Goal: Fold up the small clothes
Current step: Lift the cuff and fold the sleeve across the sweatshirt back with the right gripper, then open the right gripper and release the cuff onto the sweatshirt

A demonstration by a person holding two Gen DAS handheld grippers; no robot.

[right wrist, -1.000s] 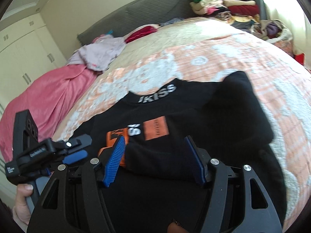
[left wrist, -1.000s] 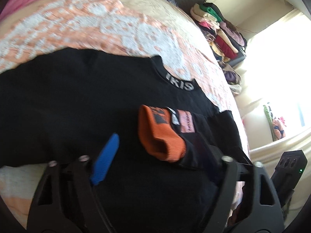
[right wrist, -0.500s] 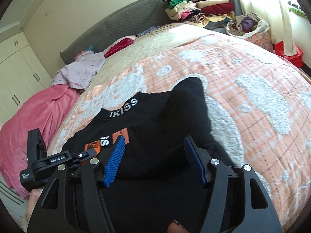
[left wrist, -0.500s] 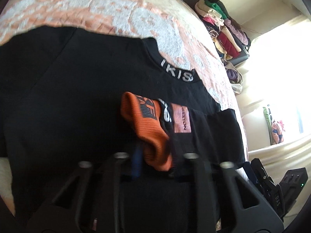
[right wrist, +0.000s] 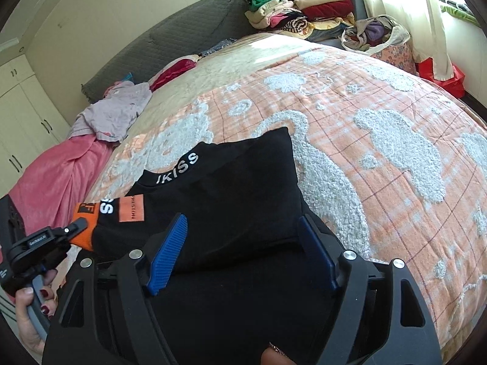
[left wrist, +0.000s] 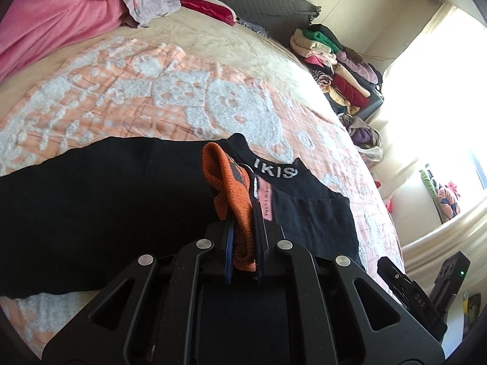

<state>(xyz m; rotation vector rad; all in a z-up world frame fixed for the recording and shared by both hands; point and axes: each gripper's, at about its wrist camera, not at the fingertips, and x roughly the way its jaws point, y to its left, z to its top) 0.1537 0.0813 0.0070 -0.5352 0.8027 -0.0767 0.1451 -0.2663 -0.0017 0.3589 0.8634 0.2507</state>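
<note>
A black sweatshirt [left wrist: 106, 200] with a white-lettered collar lies on the bed; it also shows in the right wrist view [right wrist: 231, 200]. Its sleeve is folded across the chest and ends in an orange ribbed cuff [left wrist: 231, 188]. My left gripper [left wrist: 243, 243] is shut on that cuff and lifts it off the shirt; in the right wrist view it shows at the left [right wrist: 76, 228] holding the cuff [right wrist: 86, 222]. My right gripper [right wrist: 243, 252] is open, its blue pads [right wrist: 167, 255] just above the folded black fabric, holding nothing.
The bed has an orange and white patterned blanket [right wrist: 380, 140]. A pink blanket [left wrist: 54, 15] and loose clothes [right wrist: 115, 112] lie near the grey headboard [right wrist: 188, 36]. A stack of folded clothes [right wrist: 301, 9] and a bag [right wrist: 374, 33] stand beside the bed by the window.
My left gripper has closed on the orange cuff and lifted it. My right gripper stayed open and shifted slightly over the folded shirt.
</note>
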